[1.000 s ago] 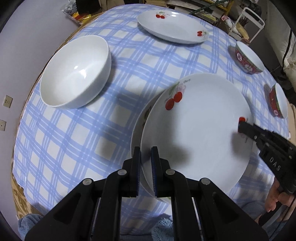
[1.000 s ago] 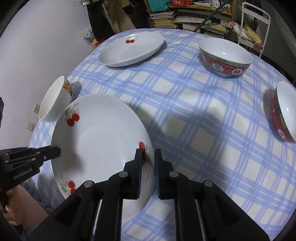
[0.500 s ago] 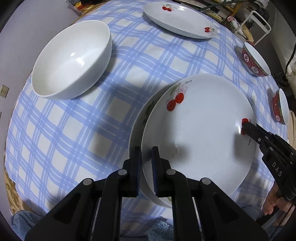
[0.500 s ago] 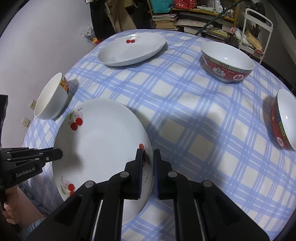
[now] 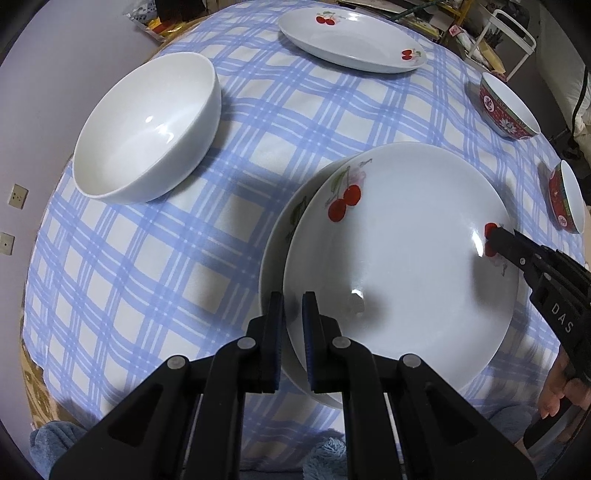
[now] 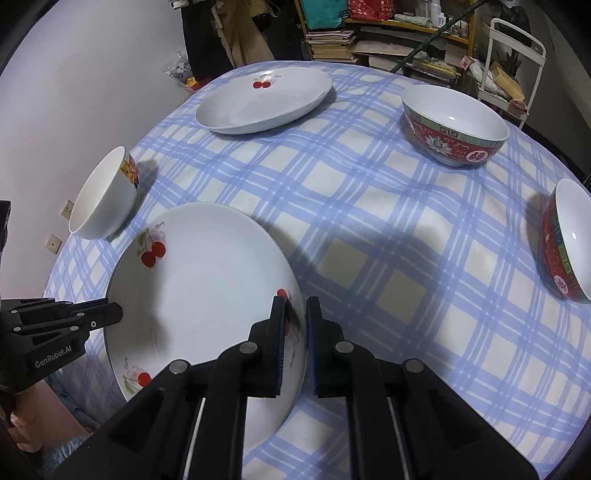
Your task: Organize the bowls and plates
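Left tool [image 5: 293, 314] clenched on the near rim of the top plate [image 5: 402, 258], pointing straight down; right tool [image 6: 294, 321] clenched on the opposite rim of that same plate, beside a cherry print. Seen from the left camera, the right tool reaching in from the right edge, tip over the red cherry mark, fingers of a hand [image 5: 557, 398] wrapped on its grip below. Top plate held over a second plate [image 5: 280, 236], whose rim peeks out on the left side; whether the two touch cannot be told. Both near the front edge of the table [image 5: 147, 258], covered in a blue checked cloth. White bowl [image 5: 147, 129] just left of the pair, upright, well apart from them. Third cherry plate [image 5: 351, 40] at the far side of the table. Red patterned bowl [image 6: 454, 125] upright at the far right; another red bowl [image 6: 569, 243] at the right edge, also upright. Cluttered shelves [image 6: 369, 33] with books beyond the table, a white rack [image 6: 513, 55] beside them.
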`<state>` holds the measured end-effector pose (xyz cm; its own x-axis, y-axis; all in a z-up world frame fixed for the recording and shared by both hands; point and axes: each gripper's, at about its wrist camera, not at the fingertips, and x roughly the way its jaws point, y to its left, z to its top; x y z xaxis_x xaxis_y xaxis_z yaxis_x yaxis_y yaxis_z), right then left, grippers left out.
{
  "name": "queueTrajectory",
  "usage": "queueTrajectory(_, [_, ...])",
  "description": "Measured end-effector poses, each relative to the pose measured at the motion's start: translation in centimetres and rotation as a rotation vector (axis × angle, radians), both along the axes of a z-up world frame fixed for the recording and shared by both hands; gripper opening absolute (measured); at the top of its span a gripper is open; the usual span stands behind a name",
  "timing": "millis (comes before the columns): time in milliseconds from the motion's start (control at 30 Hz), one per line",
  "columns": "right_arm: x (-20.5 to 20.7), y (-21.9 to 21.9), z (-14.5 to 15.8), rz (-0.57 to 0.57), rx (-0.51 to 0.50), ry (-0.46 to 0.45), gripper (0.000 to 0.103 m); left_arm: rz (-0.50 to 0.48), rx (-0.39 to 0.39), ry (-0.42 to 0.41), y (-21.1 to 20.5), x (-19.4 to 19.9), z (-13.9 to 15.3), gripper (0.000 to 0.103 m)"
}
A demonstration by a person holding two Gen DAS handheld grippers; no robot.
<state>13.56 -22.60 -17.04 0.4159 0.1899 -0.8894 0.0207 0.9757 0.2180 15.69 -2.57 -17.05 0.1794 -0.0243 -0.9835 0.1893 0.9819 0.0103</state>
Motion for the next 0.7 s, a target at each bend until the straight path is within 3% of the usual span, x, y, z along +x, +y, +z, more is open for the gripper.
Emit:
queueTrajectory(400, [0.3, 0.2, 0.0, 0.012, 0.021, -0.016, 0.012, -0.006, 0.073, -0.086, -0.1, -0.9, 1.5, 0.012])
queueTrajectory(700, [0.4, 0.0, -0.1, 0.008, 0.019, -0.007, 0.012, 0.000, 0.065, -0.070, 0.2, -0.6, 1.2, 0.012])
